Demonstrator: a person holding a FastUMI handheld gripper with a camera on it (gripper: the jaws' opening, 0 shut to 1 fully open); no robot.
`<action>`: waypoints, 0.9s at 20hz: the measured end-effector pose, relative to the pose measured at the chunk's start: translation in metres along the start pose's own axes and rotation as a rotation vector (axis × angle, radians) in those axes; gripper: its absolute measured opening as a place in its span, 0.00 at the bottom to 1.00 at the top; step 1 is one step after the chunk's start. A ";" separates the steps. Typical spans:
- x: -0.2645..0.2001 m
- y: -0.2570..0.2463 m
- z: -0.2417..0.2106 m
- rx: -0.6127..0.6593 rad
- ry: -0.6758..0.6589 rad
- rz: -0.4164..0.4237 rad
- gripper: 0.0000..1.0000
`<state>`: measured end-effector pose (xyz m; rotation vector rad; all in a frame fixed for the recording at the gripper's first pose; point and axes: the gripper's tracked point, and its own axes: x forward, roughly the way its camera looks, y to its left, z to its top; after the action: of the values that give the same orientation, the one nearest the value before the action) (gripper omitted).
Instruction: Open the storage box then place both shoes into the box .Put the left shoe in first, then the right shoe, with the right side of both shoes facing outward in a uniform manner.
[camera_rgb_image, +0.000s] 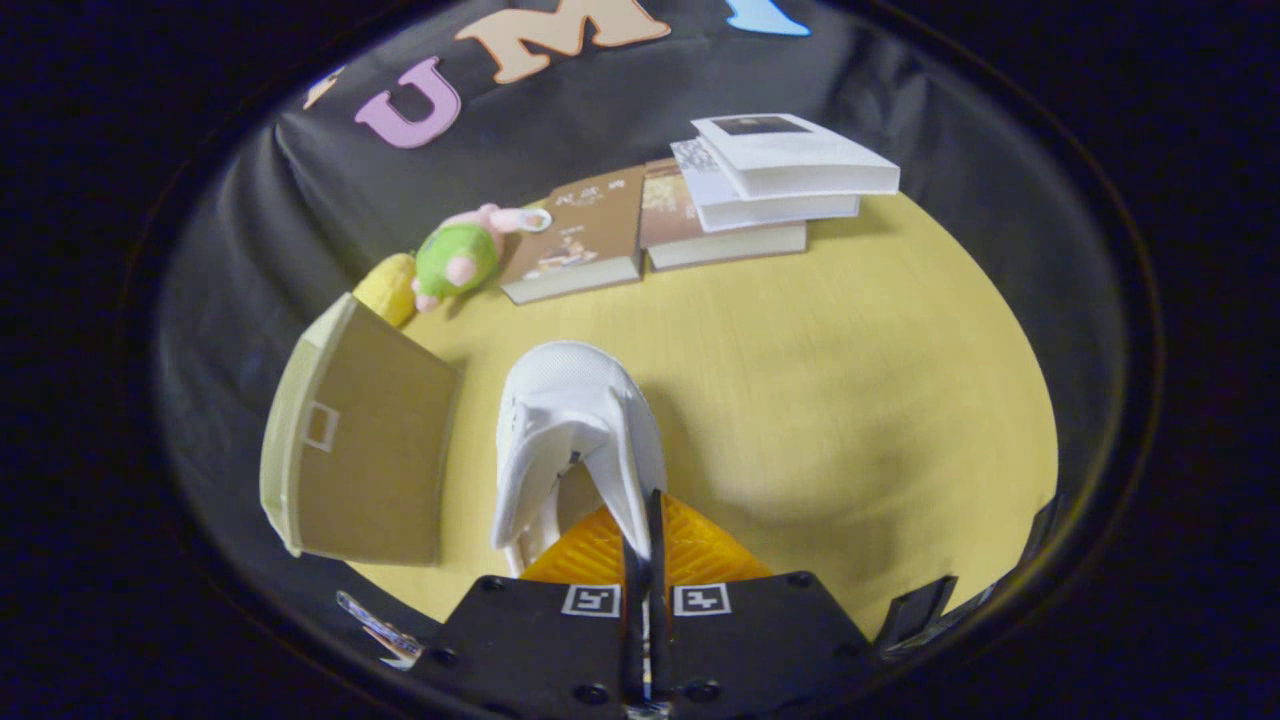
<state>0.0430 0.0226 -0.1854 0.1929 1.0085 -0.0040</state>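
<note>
The gripper fingers are hiding the white shoe's heel collar where they are pinching it. The cardboard box is showing no interior. The far books' covers are blurring, unreadable.

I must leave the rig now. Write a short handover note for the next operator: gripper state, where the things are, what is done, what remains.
Gripper: shut on the white shoe, pinching its rim near the heel; the shoe hangs toe-forward ahead of the fingers, over the table.
Box: beside the shoe, its flap raised, so it looks opened. Its inside is hidden.
Books and a plush toy lie beyond, at the table's far edge.
Done: box opened, one shoe picked up. Whether this is the left or right shoe, I cannot tell.
Left: put this shoe into the box, right side outward; check on the other shoe.
</note>
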 end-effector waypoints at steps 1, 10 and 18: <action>-0.011 0.016 0.010 -0.008 -0.018 0.030 0.05; -0.044 0.201 0.062 -0.031 -0.020 0.251 0.05; 0.014 0.288 0.026 -0.027 0.087 0.227 0.05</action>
<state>0.0993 0.3025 -0.1382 0.2839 1.0677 0.2258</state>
